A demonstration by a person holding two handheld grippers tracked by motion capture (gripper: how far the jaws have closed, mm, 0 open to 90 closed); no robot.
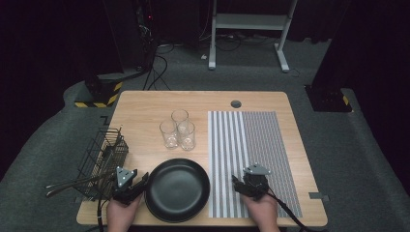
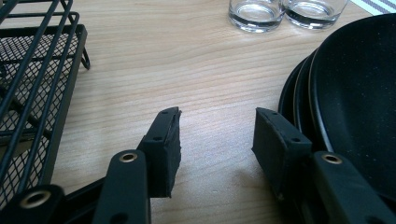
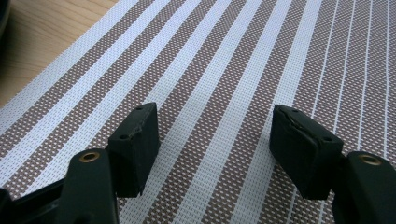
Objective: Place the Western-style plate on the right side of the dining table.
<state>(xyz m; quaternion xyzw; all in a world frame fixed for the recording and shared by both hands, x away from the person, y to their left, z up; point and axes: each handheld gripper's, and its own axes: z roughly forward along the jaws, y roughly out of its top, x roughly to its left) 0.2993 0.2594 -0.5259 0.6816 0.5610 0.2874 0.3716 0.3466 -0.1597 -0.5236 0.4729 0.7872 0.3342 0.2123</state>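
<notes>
Black and round, the shallow stacked plate [image 1: 177, 189] lies at the table's near edge, seemingly two deep, just right of the left gripper [image 2: 215, 135], jaws apart over bare wood, while the right gripper [image 3: 215, 135] hovers, jaws apart, over the brown-and-white striped woven placemat [image 3: 243, 60].

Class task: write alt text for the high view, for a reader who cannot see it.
A person's hands hold two open tongs at the near edge of a wooden table: the left tongs beside a black plate, the right tongs over a striped placemat. Three empty glasses stand behind the plate, a black wire basket at left.
</notes>
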